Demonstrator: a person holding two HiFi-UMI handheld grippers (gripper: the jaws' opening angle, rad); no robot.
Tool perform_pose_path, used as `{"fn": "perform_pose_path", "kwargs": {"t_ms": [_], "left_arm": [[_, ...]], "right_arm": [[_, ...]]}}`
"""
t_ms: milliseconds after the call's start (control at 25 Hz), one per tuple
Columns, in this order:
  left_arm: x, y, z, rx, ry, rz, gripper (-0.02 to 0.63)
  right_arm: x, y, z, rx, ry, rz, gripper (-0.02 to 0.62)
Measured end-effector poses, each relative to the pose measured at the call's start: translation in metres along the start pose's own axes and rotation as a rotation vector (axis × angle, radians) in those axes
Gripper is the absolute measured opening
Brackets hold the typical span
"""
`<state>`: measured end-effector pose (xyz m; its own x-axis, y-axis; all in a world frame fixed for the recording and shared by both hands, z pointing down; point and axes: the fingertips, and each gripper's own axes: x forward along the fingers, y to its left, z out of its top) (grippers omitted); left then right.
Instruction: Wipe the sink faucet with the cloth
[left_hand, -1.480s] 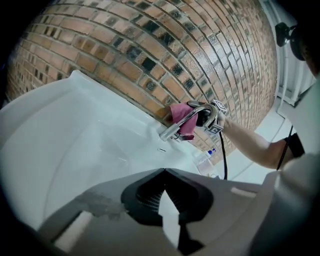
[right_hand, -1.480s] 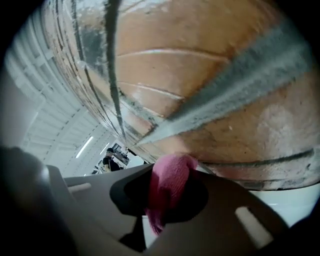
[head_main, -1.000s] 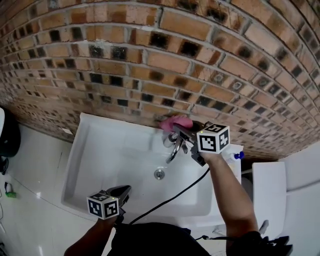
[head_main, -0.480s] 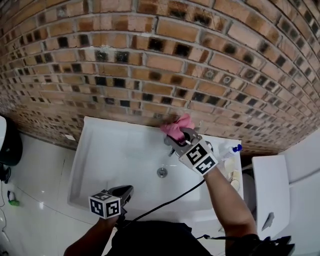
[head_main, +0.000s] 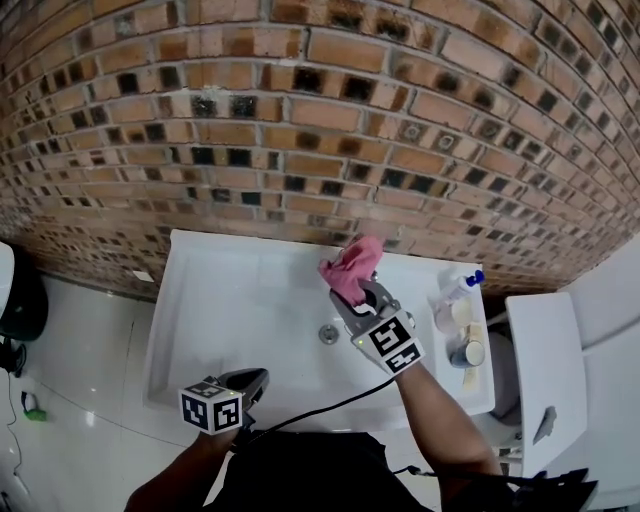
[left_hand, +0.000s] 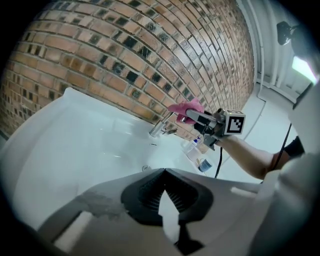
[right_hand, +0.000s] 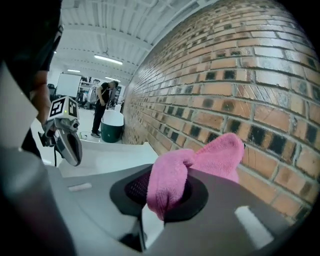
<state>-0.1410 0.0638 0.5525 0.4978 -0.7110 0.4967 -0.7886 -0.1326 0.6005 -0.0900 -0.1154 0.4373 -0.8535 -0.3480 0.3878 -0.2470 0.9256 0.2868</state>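
One cloth (right_hand: 212, 156) clamped in right claw (right_hand: 165, 192), apparently above faucet (left_hand: 160, 129).

Left gripper (head_main: 254, 379) jaws together, right gripper (head_main: 354, 294) clamped

Hot pink cloth (right_hand: 192, 167) in the grey right gripper's (right_hand: 162, 202) black ribbed fingers (right_hand: 134, 192), glossy white sink (head_main: 230, 310) beneath them, orange-brown brick wall (head_main: 300, 120) flecked with dark squares beyond, black-and-white patterned marker cube (head_main: 388, 342) behind.
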Motion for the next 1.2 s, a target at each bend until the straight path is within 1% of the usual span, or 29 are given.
{"fn": "perform_pose_path", "kwargs": {"t_ms": [280, 480, 560, 640, 760, 840, 920, 1040, 1120, 1200], "left_arm": [[-0.007, 0.006, -0.006, 0.008, 0.025, 0.000, 0.005], [-0.008, 0.010, -0.005, 0.002, 0.037, 0.006, 0.005], [-0.007, 0.014, -0.005, -0.005, 0.043, 0.011, 0.004], [-0.006, 0.018, -0.004, -0.011, 0.050, 0.018, 0.004], [-0.004, 0.023, -0.003, -0.022, 0.060, 0.027, 0.005], [-0.003, 0.028, -0.002, -0.031, 0.067, 0.038, 0.005], [-0.001, 0.034, 0.000, -0.042, 0.075, 0.050, 0.005], [0.003, 0.040, 0.004, -0.054, 0.087, 0.066, 0.003], [0.005, 0.044, 0.008, -0.062, 0.094, 0.077, 0.005], [0.007, 0.049, 0.012, -0.069, 0.098, 0.090, 0.004]], "right_arm": [[0.002, 0.013, -0.027, 0.222, -0.055, -0.024, 0.044], [0.008, 0.022, -0.041, 0.362, -0.104, -0.013, 0.044], [0.013, 0.028, -0.052, 0.424, -0.096, 0.009, 0.044], [0.021, 0.031, -0.074, 0.516, -0.064, 0.036, 0.044], [0.032, 0.025, -0.107, 0.714, -0.068, 0.062, 0.044], [0.040, 0.012, -0.126, 0.879, -0.100, 0.045, 0.044], [0.051, -0.004, -0.140, 1.055, -0.162, 0.008, 0.045], [0.070, -0.026, -0.155, 1.330, -0.307, -0.038, 0.045], [0.086, -0.036, -0.164, 1.449, -0.370, -0.071, 0.045], [0.102, -0.043, -0.172, 1.510, -0.392, -0.098, 0.044]]}}
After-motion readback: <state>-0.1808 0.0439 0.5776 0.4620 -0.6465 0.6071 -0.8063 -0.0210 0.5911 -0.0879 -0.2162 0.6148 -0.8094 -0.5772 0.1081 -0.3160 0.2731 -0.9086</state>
